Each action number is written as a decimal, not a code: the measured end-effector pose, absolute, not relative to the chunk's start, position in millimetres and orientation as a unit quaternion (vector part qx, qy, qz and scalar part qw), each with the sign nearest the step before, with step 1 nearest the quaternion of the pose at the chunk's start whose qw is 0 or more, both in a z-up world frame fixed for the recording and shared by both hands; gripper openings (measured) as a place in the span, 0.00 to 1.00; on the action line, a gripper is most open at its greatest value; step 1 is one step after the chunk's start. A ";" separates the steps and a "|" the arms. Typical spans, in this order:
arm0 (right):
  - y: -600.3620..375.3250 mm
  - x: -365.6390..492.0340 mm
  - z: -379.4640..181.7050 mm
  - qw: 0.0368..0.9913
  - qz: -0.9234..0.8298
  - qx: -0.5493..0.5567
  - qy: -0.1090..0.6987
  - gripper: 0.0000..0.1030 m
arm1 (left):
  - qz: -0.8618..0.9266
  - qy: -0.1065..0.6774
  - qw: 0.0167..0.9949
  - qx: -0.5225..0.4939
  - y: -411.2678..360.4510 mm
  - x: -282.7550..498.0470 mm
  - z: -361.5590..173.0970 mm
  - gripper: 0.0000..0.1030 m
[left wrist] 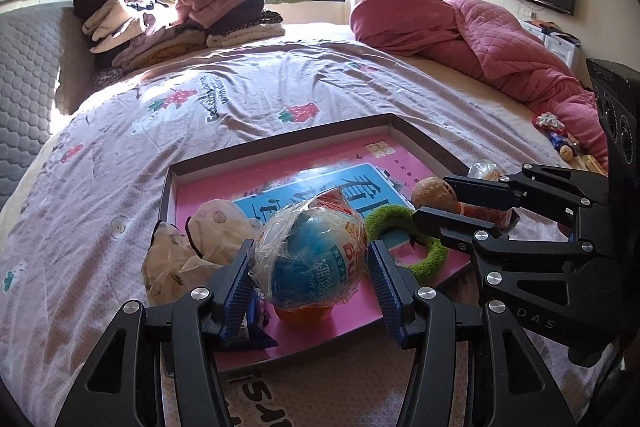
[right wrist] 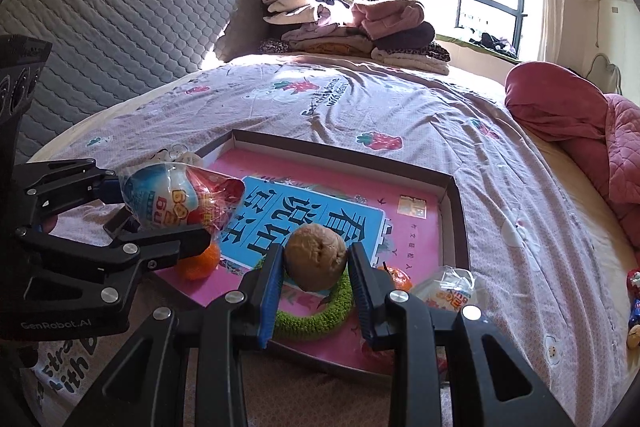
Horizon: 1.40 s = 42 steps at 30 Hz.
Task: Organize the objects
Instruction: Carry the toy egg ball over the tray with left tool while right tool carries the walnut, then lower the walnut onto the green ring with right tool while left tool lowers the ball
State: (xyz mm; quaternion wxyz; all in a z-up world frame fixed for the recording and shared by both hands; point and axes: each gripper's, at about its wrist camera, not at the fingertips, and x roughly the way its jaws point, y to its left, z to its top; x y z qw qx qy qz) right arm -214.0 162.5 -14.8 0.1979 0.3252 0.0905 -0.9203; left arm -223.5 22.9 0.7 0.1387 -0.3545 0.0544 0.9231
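A shallow box tray with a pink and blue picture on its floor lies on the bed. My left gripper is shut on a plastic-wrapped blue and white egg toy, held just above the tray's near edge. Under the egg sit an orange and a blue packet. My right gripper is shut on a brown walnut over a green fuzzy ring. In the right wrist view the left gripper and its egg toy show at the left.
A patterned cloth bag lies at the tray's left. A second orange and a small wrapped snack are by the tray's right side. Folded clothes, a pink quilt and loose snacks lie on the bed.
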 end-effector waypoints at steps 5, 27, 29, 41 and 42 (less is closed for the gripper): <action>162.0 -215.1 -18.9 0.196 -0.918 0.331 0.094 0.32 | 0.922 0.057 0.147 -0.354 27.5 -221.1 -1.0 0.55; 155.6 -220.9 -37.2 0.187 -0.908 0.352 0.131 0.32 | 0.912 0.080 0.161 -0.370 43.6 -217.5 -16.0 0.55; 154.2 -221.4 -39.6 0.184 -0.907 0.354 0.138 0.32 | 0.909 0.079 0.162 -0.375 44.1 -218.3 -18.0 0.55; 149.0 -219.8 -44.0 0.175 -0.903 0.353 0.172 0.32 | 0.907 0.078 0.161 -0.380 43.5 -217.4 -20.1 0.54; 149.1 -219.6 -44.0 0.174 -0.903 0.353 0.173 0.32 | 0.907 0.078 0.161 -0.381 42.8 -217.3 -20.2 0.54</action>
